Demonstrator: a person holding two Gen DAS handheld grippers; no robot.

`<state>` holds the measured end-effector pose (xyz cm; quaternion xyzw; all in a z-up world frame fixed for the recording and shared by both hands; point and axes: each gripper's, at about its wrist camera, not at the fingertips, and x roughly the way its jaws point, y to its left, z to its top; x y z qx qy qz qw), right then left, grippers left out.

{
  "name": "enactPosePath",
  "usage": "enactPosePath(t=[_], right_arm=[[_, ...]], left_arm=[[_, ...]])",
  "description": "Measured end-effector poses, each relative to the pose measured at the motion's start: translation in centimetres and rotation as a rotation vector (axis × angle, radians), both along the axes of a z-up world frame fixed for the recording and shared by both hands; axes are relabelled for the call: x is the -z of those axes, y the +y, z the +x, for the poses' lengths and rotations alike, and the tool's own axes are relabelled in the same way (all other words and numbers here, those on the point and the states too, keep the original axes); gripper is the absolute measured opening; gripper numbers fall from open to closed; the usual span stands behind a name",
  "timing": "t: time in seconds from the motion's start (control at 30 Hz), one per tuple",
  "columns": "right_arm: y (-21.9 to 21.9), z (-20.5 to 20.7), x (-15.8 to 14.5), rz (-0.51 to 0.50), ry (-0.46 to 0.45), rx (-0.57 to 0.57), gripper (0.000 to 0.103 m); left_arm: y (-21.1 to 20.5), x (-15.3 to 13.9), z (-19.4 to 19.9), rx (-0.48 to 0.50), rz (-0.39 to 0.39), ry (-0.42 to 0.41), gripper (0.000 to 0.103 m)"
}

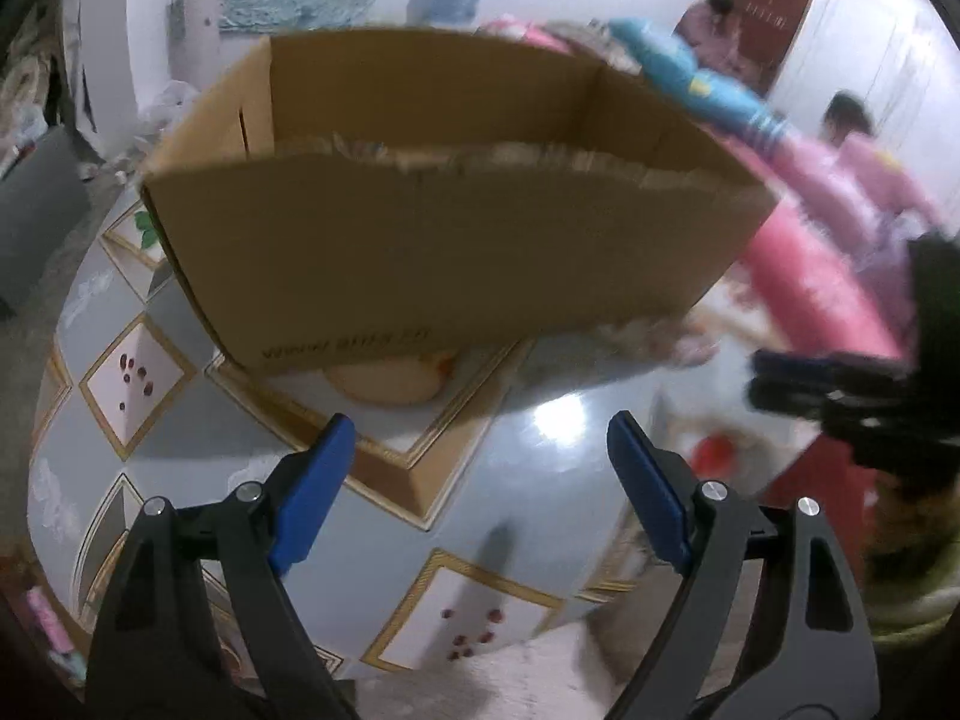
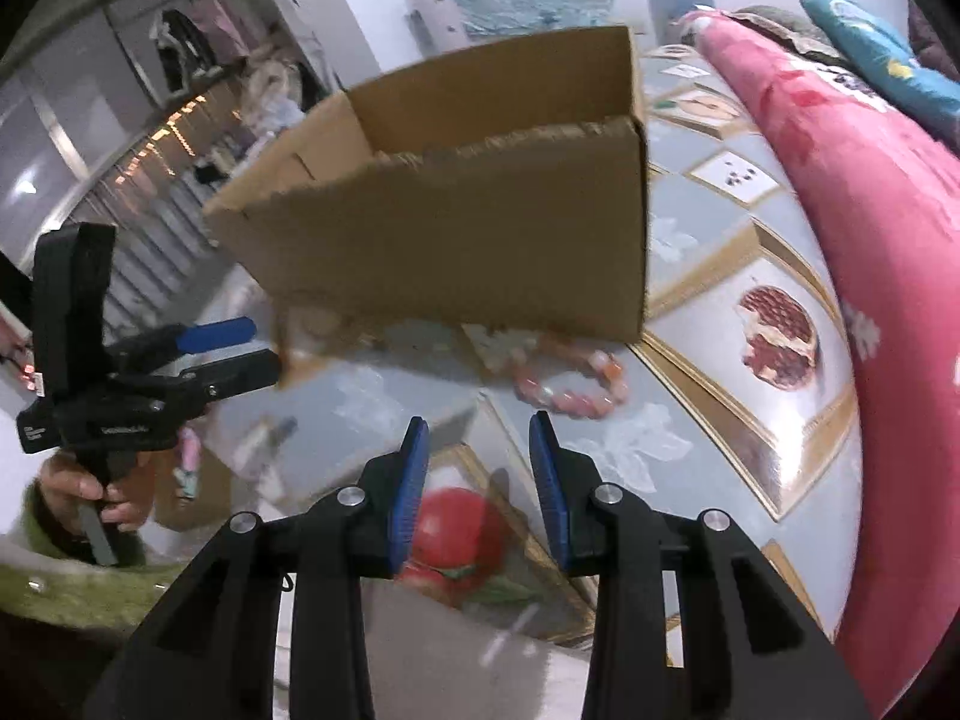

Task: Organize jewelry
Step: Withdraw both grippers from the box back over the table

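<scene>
An open-topped cardboard box (image 1: pixel 444 240) (image 2: pixel 456 234) stands on the patterned table. A pink-orange bead bracelet (image 2: pixel 570 387) lies at the foot of the box's near wall. Another pale, blurred piece (image 2: pixel 306 339) lies by the box's left corner. In the left wrist view a peach-coloured piece (image 1: pixel 390 384) shows under the box's front edge. My left gripper (image 1: pixel 480 420) (image 2: pixel 240 348) hovers wide open before the box with nothing between its fingers. My right gripper (image 2: pixel 480 426) (image 1: pixel 804 381) is narrowly open above the table, short of the bracelet, and holds nothing.
The tablecloth (image 2: pixel 708 276) is grey-blue with gold diamonds and fruit pictures. A rolled pink quilt (image 2: pixel 870 252) lies along the table's right side, with a blue cushion (image 1: pixel 690 69) behind it. Two people in pink (image 1: pixel 864 168) are at the back. A hand in a green sleeve (image 2: pixel 84 492) holds the left gripper.
</scene>
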<state>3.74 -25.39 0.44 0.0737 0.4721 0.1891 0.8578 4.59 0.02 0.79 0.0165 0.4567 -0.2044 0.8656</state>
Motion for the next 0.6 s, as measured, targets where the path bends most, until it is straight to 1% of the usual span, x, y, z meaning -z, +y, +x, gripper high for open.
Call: enactPosePath(t=[0.13, 0.2, 0.27, 0.4, 0.47, 0.5, 0.57, 0.6], right_arm=[[-0.3, 0.8, 0.5, 0.005, 0.001, 0.013, 0.035], [-0.6, 0.8, 0.7, 0.017, -0.005, 0.014, 0.034], [-0.5, 1.0, 0.7, 0.004, -0.022, 0.010, 0.034], [0.9, 1.8, 0.6, -0.092, -0.085, -0.033, 0.032], [1.9, 2.1, 0.8, -0.157, -0.108, -0.069, 0.030], [2.6, 2.2, 1.1, -0.209, -0.120, -0.093, 0.027], [3.5, 2.5, 1.8, -0.282, -0.123, -0.123, 0.024], [3.8, 2.7, 2.2, -0.311, -0.115, -0.139, 0.018]], left_arm=[[-1.1, 1.4, 0.2, -0.004, 0.073, 0.005, 0.082], [-1.4, 2.0, 0.2, -0.003, 0.094, 0.007, 0.082], [-1.5, 2.3, 0.4, -0.006, 0.114, 0.017, 0.082], [-1.9, 3.1, 0.0, -0.003, 0.173, -0.011, 0.085], [-1.9, 3.1, 0.0, -0.003, 0.166, -0.012, 0.087], [-2.0, 3.1, 0.0, -0.003, 0.166, -0.012, 0.088], [-1.9, 3.2, 0.1, 0.000, 0.167, -0.013, 0.089], [-1.9, 3.2, 0.2, 0.001, 0.167, -0.013, 0.089]])
